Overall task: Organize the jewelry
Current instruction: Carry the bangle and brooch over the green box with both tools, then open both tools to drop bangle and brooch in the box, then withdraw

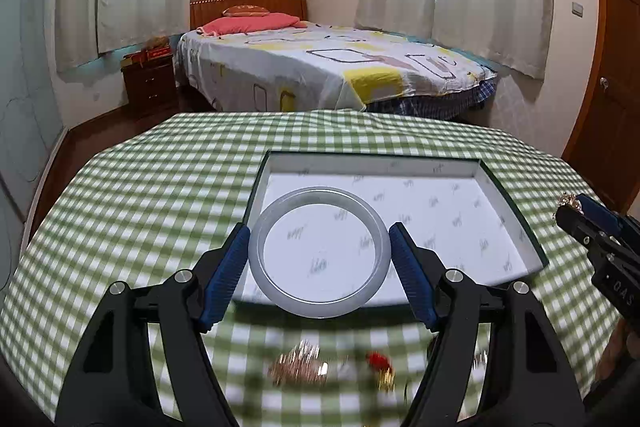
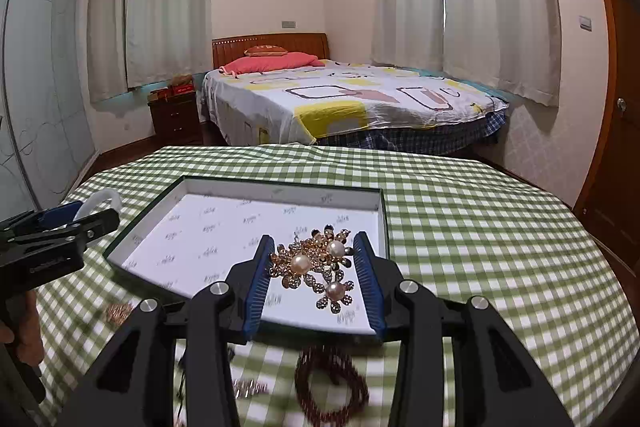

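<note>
Checked table (image 2: 480, 227), tray (image 2: 382, 211), beads (image 2: 332, 387)

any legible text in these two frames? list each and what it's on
"DAS": partial white lettering on the right gripper body, rest cut off.
Repeated grey print on the tray liner: too small and blurred to read.
Lettering on the left gripper body: blurred, unreadable.
Embroidery on the red pillow: unreadable.
</note>
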{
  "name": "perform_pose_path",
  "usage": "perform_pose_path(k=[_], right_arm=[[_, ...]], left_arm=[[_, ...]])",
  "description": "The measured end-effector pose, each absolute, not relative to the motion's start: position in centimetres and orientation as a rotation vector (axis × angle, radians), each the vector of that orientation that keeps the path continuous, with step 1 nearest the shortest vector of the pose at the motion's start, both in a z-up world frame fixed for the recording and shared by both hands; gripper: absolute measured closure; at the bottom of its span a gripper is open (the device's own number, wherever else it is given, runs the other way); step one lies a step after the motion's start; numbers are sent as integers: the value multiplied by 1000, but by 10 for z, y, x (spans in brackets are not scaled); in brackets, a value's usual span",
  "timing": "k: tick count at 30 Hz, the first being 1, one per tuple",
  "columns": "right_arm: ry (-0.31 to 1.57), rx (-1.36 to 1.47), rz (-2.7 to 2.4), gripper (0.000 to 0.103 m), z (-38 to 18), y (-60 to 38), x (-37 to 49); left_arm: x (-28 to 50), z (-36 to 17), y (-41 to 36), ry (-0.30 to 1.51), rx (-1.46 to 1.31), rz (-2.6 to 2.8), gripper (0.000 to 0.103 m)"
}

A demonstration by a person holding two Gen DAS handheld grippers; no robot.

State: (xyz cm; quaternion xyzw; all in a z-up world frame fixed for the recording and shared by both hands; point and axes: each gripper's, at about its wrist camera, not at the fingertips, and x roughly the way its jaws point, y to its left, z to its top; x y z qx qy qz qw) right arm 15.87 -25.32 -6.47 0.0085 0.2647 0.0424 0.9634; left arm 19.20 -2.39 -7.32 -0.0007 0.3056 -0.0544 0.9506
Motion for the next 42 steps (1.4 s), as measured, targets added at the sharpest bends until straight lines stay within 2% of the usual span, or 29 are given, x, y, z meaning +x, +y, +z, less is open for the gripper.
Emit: perform_pose_path(k=[11, 19, 26, 35, 42], right_arm=[[711, 24, 84, 62, -111, -257, 211], [793, 14, 84, 62, -130, -260, 225], [831, 14, 78, 61, -139, -263, 228], [821, 20, 91, 47, -138, -262, 226], [793, 33, 79, 46, -132, -266, 224]], left_arm=[[258, -128, -38, 793, 20, -122, 34], [272, -156, -34, 890, 15, -121, 34], [278, -160, -32, 896, 39, -104, 32], [278, -162, -36, 898, 59, -114, 25], [276, -159, -36, 882, 50, -109, 23]])
